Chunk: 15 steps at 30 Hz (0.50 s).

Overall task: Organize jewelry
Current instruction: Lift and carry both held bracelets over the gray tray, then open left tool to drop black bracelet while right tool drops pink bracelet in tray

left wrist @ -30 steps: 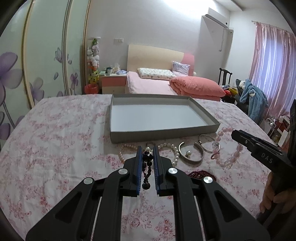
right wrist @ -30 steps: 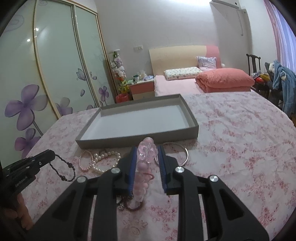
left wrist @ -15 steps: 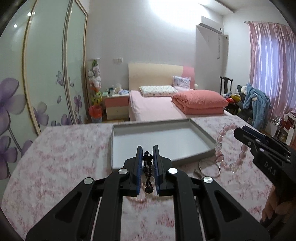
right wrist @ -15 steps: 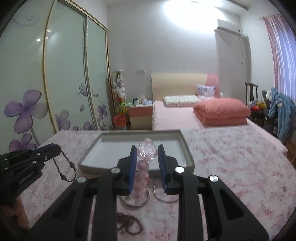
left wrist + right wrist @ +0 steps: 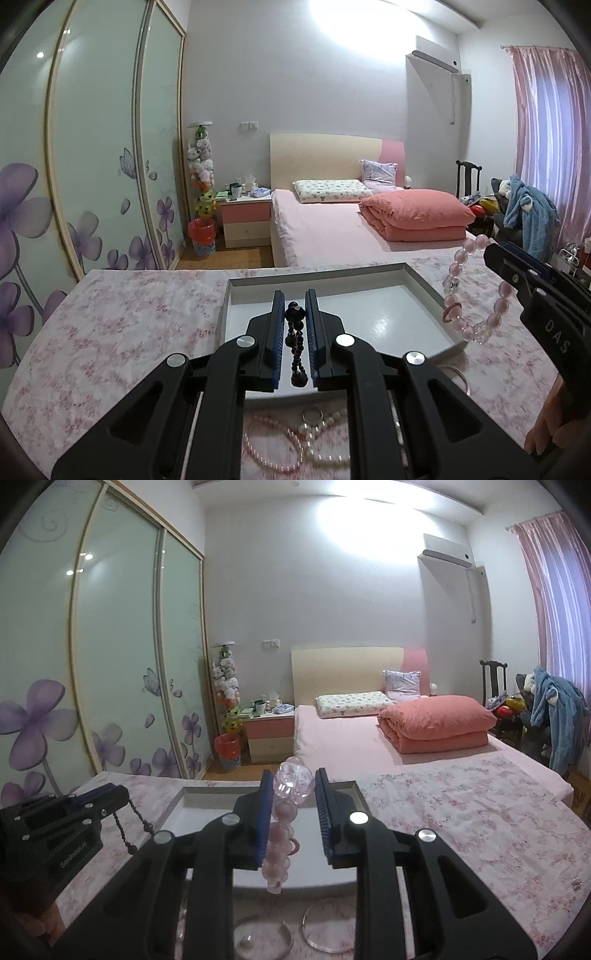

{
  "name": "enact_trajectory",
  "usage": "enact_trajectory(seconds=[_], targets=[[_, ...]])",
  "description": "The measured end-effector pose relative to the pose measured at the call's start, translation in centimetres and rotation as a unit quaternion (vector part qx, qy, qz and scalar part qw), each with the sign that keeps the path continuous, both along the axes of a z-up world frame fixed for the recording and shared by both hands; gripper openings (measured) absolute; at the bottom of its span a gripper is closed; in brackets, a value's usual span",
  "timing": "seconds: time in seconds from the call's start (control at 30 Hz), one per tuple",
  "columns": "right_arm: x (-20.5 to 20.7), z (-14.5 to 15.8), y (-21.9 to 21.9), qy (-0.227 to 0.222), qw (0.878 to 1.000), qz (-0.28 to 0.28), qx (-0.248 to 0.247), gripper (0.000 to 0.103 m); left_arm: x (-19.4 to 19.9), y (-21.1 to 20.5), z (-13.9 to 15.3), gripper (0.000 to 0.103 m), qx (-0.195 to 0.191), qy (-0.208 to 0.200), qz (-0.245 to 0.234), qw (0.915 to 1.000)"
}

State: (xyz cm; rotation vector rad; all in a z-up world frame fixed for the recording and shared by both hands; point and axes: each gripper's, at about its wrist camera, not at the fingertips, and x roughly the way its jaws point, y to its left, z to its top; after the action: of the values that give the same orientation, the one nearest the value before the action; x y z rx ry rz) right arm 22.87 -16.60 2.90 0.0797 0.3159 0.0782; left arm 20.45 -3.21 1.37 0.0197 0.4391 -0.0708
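Observation:
My left gripper (image 5: pixel 294 300) is shut on a dark bead bracelet (image 5: pixel 295 343) that dangles over the near part of the grey tray (image 5: pixel 410 271). Seen from the left wrist, my right gripper (image 5: pixel 493 254) hangs at the right, beside the tray's right rim, with a pink bead bracelet (image 5: pixel 456 286) looped below its tips. In the right wrist view the right gripper (image 5: pixel 293 781) is shut on that pink bead bracelet (image 5: pixel 279 834) above the tray (image 5: pixel 183 799). The left gripper (image 5: pixel 110 799) is at the left with the dark beads (image 5: pixel 127 834) hanging from it.
On the floral tablecloth (image 5: pixel 110 332) in front of the tray lie a pearl necklace (image 5: pixel 321 439), a ring (image 5: pixel 313 416) and silver bangles (image 5: pixel 325 936). A hand (image 5: pixel 546 428) holds the right gripper's handle. Beyond the far table edge is a pink bed (image 5: pixel 332 225).
Both grippers have risen and moved forward with their bracelets, from above the loose jewelry on the cloth to over the tray. The view has tilted up toward the room.

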Motion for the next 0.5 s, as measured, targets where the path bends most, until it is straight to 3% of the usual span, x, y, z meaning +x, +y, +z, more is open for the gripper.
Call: enact_trajectory(seconds=[0.2,0.5], targets=[[4.3,-2.0,0.1,0.026,1.000,-0.005,-0.001,0.023,2.8,-0.8,-1.5,0.012,0.003,0.015,-0.003,0.9999],[9.6,-6.5,0.2,0.118,0.992,0.021,0.029,0.023,6.8,-1.0,-4.9,0.012,-0.004,0.061,-0.013,0.9981]])
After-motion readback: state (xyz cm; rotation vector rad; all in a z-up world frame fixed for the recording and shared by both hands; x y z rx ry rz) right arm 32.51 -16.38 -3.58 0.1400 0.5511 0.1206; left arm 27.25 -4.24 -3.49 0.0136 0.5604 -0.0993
